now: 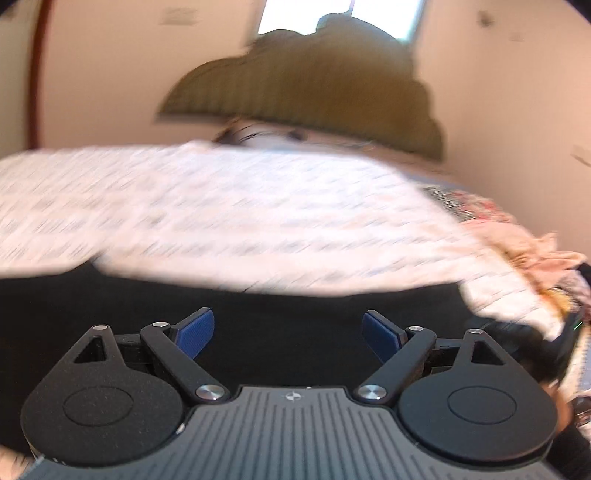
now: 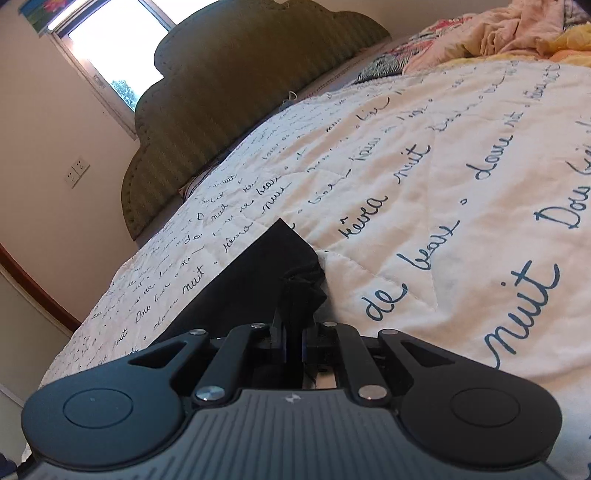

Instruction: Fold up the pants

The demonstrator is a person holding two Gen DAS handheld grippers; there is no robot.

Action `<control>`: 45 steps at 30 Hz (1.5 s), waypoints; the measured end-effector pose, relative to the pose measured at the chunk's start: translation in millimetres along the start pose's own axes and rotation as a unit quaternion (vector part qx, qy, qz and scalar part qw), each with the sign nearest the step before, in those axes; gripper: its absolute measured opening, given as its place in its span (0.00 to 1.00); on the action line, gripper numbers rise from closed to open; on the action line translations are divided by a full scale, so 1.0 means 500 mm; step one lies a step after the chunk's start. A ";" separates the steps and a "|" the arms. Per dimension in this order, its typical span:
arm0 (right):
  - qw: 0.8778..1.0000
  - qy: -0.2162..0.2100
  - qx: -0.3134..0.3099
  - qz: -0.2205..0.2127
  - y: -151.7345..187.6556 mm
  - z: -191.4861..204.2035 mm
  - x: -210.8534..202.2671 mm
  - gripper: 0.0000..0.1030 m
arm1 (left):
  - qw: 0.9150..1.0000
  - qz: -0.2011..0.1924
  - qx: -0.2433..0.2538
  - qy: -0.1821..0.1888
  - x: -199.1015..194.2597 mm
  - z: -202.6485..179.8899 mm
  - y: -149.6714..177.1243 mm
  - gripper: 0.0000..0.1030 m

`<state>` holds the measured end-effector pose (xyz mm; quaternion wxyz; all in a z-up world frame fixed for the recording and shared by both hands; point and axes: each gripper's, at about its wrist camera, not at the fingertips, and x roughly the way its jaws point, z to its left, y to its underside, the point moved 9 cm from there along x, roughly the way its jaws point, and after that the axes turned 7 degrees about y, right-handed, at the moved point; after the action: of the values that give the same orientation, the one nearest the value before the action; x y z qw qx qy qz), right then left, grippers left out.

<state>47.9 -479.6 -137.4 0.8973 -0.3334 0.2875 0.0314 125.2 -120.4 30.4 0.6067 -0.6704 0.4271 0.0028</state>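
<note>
The black pants [image 1: 288, 295] lie on a white bedspread with blue handwriting [image 1: 240, 206]. In the left wrist view, which is motion-blurred, my left gripper [image 1: 288, 332] is open, its blue pads [image 1: 195, 332] wide apart just above the black cloth with nothing between them. In the right wrist view my right gripper [image 2: 293, 343] is shut on a bunched edge of the pants [image 2: 266, 273], low on the bedspread [image 2: 443, 184]. A flat corner of the pants points away from the gripper.
A green scalloped headboard [image 2: 229, 96] stands at the far end of the bed under a window [image 2: 118, 48]. A crumpled pink and floral blanket [image 2: 517, 29] lies at the far right; it also shows in the left wrist view [image 1: 517, 240]. A wall socket [image 2: 76, 171] is at left.
</note>
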 end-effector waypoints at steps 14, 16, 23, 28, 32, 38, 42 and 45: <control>1.000 -0.003 -0.016 -0.001 0.007 0.003 0.000 0.06 | 0.980 0.139 0.080 0.120 0.380 -0.385 -0.031 0.85; 1.000 0.001 -0.024 -0.005 0.008 0.007 0.000 0.06 | 0.972 0.159 0.120 0.126 0.424 -0.441 -0.014 0.86; 0.998 0.012 -0.061 -0.019 0.013 0.025 -0.005 0.06 | 0.936 0.286 0.176 0.103 0.547 -0.520 0.058 0.82; 0.996 0.014 -0.078 -0.030 0.018 0.036 -0.010 0.06 | 0.921 0.315 0.218 0.070 0.582 -0.514 0.079 0.82; 0.996 0.011 -0.086 -0.036 0.022 0.040 -0.016 0.06 | 0.917 0.326 0.220 0.064 0.595 -0.507 0.090 0.82; 0.992 0.015 -0.111 -0.049 0.033 0.053 -0.027 0.06 | 0.912 0.326 0.244 0.057 0.598 -0.513 0.095 0.82; 0.990 0.008 -0.124 -0.069 0.038 0.062 -0.044 0.07 | 0.915 0.323 0.238 0.049 0.599 -0.496 0.094 0.53; 0.988 0.006 -0.137 -0.070 0.047 0.071 -0.049 0.07 | 0.920 0.324 0.213 0.057 0.592 -0.482 0.088 0.35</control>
<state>39.1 -435.8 -116.1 0.8413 -0.4728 0.2619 0.0052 163.9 -481.0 -96.3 0.6756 -0.3492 0.6455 0.0702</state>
